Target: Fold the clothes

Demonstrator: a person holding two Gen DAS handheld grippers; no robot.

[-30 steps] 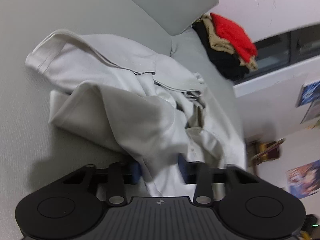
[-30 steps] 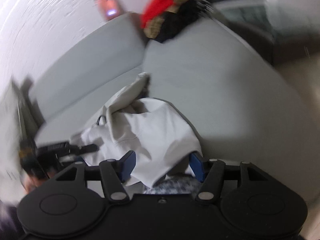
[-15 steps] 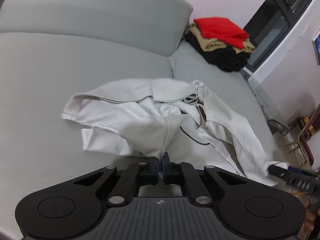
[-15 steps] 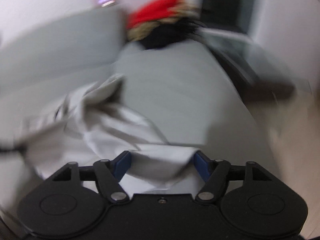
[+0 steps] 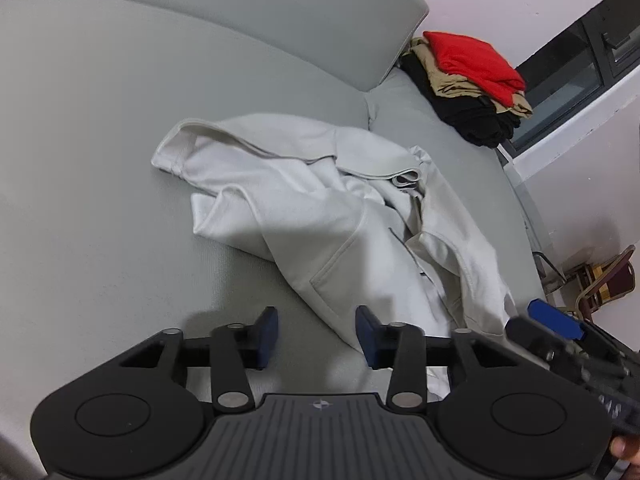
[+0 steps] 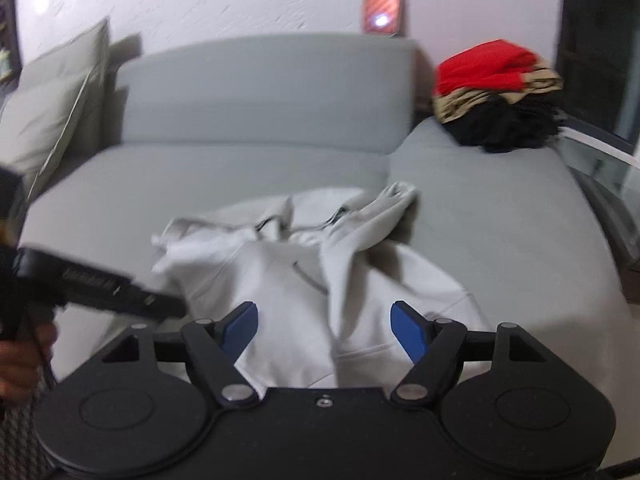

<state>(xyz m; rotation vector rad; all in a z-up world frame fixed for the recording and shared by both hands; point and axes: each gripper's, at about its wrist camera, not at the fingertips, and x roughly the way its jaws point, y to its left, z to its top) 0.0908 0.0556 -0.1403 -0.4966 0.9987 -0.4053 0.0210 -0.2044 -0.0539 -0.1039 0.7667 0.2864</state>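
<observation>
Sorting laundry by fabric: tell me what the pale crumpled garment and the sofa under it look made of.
Pale garment: looks like a soft, thick, matte knit, perhaps cotton fleece; it bunches in rounded folds and shows a stitched pocket seam. The exact fibre cannot be told.

Sofa: grey woven upholstery, matte with a fine even texture, stretched smooth over padded cushions.

A big grey sofa [image 5: 100,216] holds a crumpled white hoodie [image 5: 320,216] in the middle of its seat, a pile of folded clothes [image 5: 472,84], red on top, then tan, then black, at the far right end, and a grey cushion [image 6: 52,108] at the left.
</observation>
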